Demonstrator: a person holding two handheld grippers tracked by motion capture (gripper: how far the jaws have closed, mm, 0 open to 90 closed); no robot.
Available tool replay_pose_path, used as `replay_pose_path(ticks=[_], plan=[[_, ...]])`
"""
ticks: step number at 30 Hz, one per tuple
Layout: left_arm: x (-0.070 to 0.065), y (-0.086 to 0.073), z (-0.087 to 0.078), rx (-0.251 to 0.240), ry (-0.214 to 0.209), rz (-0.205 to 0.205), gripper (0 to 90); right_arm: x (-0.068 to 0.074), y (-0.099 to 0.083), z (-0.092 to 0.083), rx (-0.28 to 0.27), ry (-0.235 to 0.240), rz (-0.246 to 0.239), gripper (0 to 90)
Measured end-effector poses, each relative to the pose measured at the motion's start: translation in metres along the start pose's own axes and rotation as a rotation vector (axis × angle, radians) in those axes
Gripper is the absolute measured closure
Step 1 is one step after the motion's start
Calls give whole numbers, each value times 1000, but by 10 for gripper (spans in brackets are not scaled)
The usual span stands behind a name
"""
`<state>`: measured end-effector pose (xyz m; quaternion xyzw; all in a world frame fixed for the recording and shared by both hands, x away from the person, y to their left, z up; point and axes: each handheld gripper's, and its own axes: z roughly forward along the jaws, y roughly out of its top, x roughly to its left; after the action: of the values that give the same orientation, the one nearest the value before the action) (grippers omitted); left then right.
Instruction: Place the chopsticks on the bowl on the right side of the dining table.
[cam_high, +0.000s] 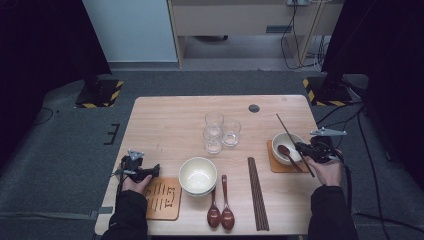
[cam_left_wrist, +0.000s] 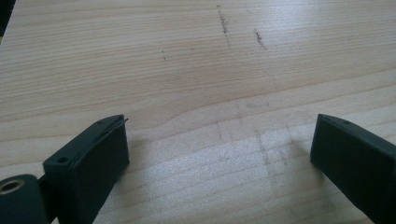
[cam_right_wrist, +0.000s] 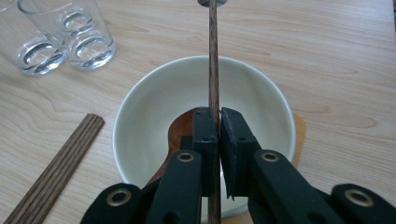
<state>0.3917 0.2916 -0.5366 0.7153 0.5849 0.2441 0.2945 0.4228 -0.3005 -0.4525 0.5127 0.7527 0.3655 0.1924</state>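
Note:
My right gripper (cam_right_wrist: 216, 113) is shut on a single dark wooden chopstick (cam_right_wrist: 213, 56), which runs straight out between the jaws over a white bowl (cam_right_wrist: 140, 98). A brown spoon (cam_right_wrist: 184, 123) lies inside that bowl. In the high view the right gripper (cam_high: 301, 148) sits at the right rim of the bowl (cam_high: 280, 141), with the chopstick (cam_high: 284, 125) slanting toward the far table edge. My left gripper (cam_left_wrist: 222, 126) stands open with bare wood between its jaws; in the high view the left gripper (cam_high: 155, 171) rests near the table's front left.
Three glasses (cam_high: 220, 132) cluster mid-table. Stacked white bowls (cam_high: 198, 175) sit front centre, with two brown spoons (cam_high: 220, 212) and a bundle of chopsticks (cam_high: 257, 192) beside them. A patterned coaster (cam_high: 162, 197) lies front left, another coaster (cam_high: 272, 162) under the right bowl.

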Motion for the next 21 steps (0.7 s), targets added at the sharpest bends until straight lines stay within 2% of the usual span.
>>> replay_pose_path(ticks=[21], plan=[[0, 0, 0, 0, 0, 0, 32, 6, -2, 11, 43, 0, -16, 853]])
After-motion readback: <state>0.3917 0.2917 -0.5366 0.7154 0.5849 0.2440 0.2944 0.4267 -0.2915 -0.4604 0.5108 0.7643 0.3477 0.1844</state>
